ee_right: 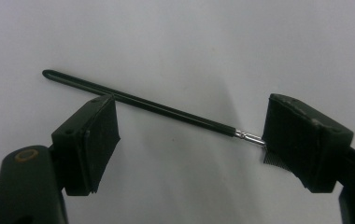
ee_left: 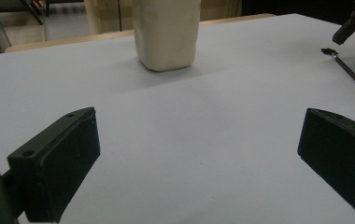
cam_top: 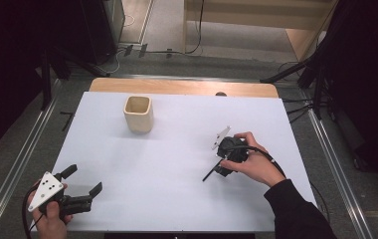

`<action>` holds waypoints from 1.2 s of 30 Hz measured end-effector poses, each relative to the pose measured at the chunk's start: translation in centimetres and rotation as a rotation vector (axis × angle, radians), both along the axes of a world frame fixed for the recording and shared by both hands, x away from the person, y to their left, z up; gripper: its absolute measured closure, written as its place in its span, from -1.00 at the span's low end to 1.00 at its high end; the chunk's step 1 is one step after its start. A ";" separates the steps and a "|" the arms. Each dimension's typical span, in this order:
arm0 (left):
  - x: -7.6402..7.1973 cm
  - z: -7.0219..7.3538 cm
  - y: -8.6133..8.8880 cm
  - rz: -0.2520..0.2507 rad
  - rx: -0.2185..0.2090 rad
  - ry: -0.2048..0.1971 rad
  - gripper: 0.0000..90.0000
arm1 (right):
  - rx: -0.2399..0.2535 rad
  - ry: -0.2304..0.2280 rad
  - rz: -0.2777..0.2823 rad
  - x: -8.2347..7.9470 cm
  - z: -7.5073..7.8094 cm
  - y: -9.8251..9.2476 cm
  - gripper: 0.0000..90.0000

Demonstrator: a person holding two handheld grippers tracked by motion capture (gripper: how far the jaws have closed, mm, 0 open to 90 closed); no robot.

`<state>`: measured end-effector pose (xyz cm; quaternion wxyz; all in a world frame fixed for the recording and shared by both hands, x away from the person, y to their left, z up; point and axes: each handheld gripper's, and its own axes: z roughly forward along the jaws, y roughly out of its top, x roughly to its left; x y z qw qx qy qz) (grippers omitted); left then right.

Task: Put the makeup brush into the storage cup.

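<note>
A thin black brush [ee_right: 166, 108] with a short metal neck lies flat on the white table [cam_top: 177, 149]. My right gripper [ee_right: 189, 135] hangs open just above it, one jaw over the handle and the other at the bristle end. In the high view that gripper [cam_top: 225, 160] sits right of centre under a hand, and the brush handle [cam_top: 210, 173] pokes out toward the lower left. A cream square cup [cam_top: 138, 113] stands upright at the back left. My left gripper [cam_top: 85, 179] rests open at the front left corner, facing the cup [ee_left: 166, 32], nothing between its jaws.
The table's wooden back edge [cam_top: 182, 87] shows beyond the white sheet. Metal rails [cam_top: 333, 154] run along both sides of the table. From the left gripper view the brush [ee_left: 348, 70] lies far to the right.
</note>
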<state>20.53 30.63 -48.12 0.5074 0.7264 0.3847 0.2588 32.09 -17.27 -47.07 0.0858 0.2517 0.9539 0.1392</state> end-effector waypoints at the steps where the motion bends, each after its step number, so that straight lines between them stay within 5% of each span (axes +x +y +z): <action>1: 0.0 0.0 0.0 0.000 -0.001 0.000 -1.00 | -0.012 -0.002 0.008 0.1 -0.1 0.1 -0.58; 11: 0.0 0.0 -0.1 -0.003 0.008 0.003 -1.00 | -0.113 0.016 0.064 0.5 -0.8 0.9 -0.55; 24: 0.0 0.0 -0.2 -0.008 0.011 -0.001 -1.00 | -0.146 0.071 0.099 1.2 -1.2 1.3 -0.49; 28: -0.1 0.0 -0.2 -0.008 0.013 -0.003 -1.00 | -0.121 0.141 0.104 1.5 -1.1 1.2 -0.17; 36: -0.1 0.0 -0.2 -0.008 0.016 -0.002 -1.00 | -0.124 0.171 0.071 1.1 -0.7 1.1 0.77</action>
